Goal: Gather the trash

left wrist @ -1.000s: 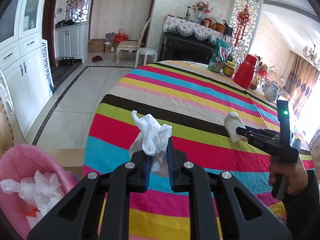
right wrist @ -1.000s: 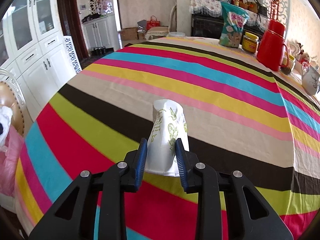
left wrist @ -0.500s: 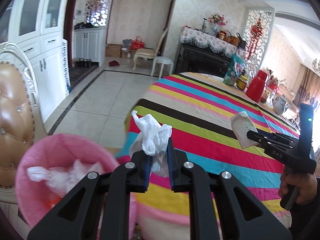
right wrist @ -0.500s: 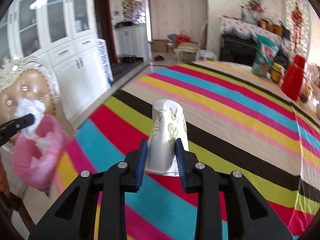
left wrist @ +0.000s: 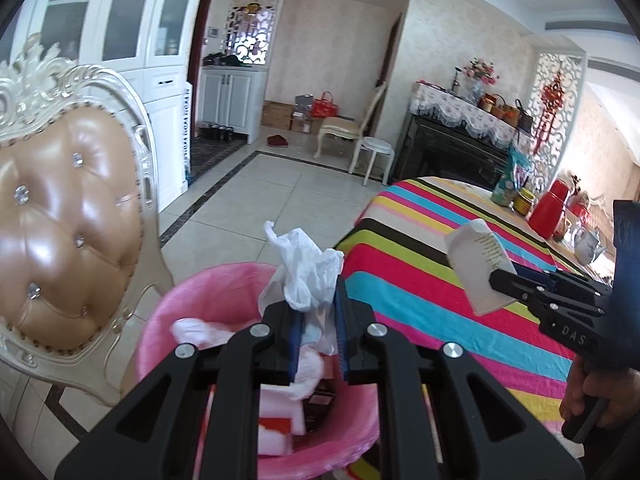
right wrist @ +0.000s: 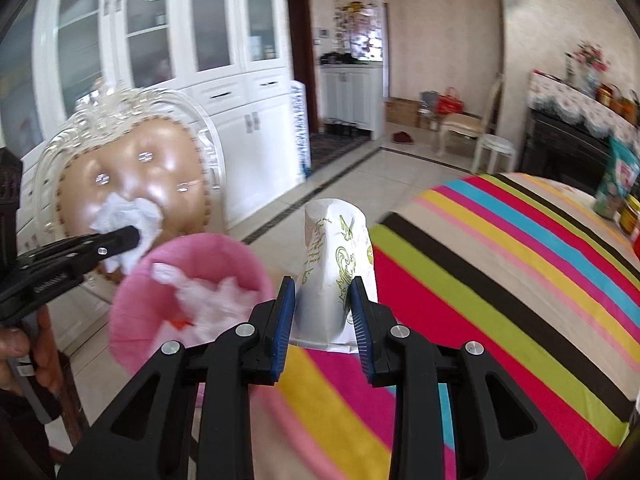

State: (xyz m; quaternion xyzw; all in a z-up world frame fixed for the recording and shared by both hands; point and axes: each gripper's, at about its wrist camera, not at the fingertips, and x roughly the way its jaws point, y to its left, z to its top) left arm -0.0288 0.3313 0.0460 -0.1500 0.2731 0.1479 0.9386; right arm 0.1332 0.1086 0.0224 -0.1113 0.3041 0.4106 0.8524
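Pinching a crumpled white tissue (left wrist: 306, 268), the left gripper (left wrist: 318, 322) hangs directly above the pink-lined trash bin (left wrist: 200, 292). Nearer the striped table (right wrist: 500, 260), the right gripper (right wrist: 322, 316) clamps a squashed paper cup (right wrist: 338, 264), with the bin down to its left.
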